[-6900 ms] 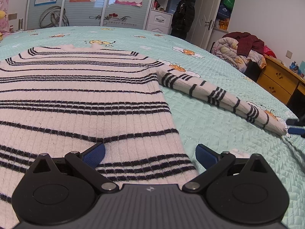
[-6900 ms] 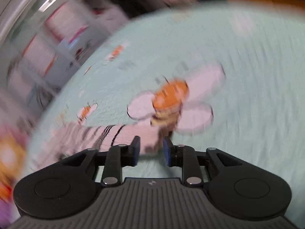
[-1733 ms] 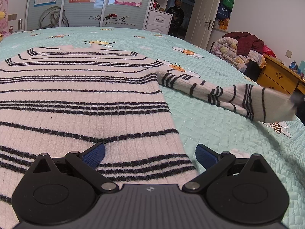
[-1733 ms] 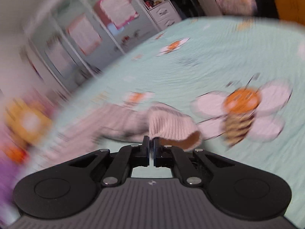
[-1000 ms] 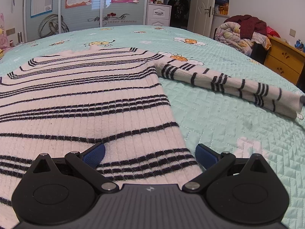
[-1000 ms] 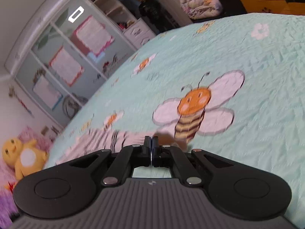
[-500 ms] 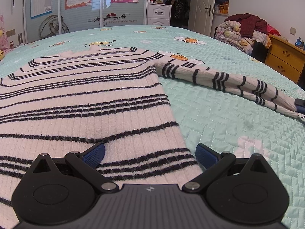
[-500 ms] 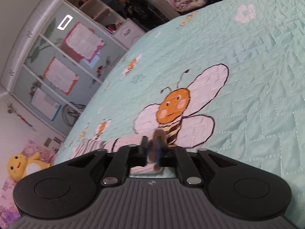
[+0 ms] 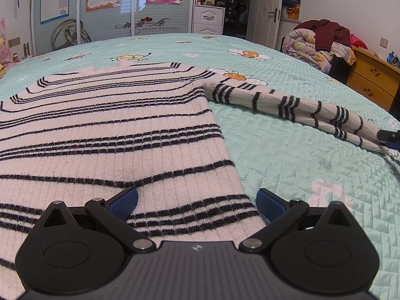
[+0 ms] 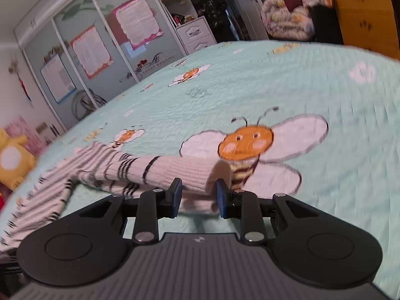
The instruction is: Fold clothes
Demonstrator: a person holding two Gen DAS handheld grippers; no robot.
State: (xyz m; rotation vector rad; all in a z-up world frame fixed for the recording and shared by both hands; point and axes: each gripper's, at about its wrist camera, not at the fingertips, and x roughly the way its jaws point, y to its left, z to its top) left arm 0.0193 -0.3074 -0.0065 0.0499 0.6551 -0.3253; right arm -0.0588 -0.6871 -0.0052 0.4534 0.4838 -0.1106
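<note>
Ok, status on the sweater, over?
Left gripper open over the sweater hem. Right gripper jaws just opened, cuff between them, unpinched. Sleeve stretched out, unfolded. Nothing in the way.

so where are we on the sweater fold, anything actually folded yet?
No folds yet. Done: the striped sweater lies flat on the bedspread with its sleeve stretched straight out to the side. In hand: the right claw has just been opening, its pads standing apart around the cuff. The left claw is open over the hem. Left: fold the sleeves in, then the body.
</note>
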